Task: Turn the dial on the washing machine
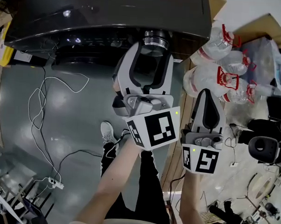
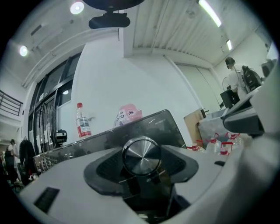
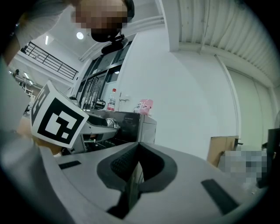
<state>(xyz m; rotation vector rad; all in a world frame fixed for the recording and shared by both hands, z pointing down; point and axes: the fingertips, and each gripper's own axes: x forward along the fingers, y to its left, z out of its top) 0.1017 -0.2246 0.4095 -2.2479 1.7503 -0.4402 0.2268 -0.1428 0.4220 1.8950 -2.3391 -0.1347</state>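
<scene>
Grey, glossy floor (image 1: 19,108). At top edge, standing on it: dark washing machine (image 1: 107,19). Across left half, lying loose in loops: white cables (image 1: 43,105), near a white power strip (image 1: 53,183) at lower left. Right of machine, clustered: clear water jugs (image 1: 217,61), red handles.

Head view: dim; small glints on the glossy black washing-machine top (image 1: 107,10). Gripper views: bright, lit by white ceiling strip lights (image 2: 209,12) and round lamps (image 2: 77,7); streaked glare on the brushed-silver round dial (image 2: 141,154); strong barrel distortion, black vignetted corners
</scene>
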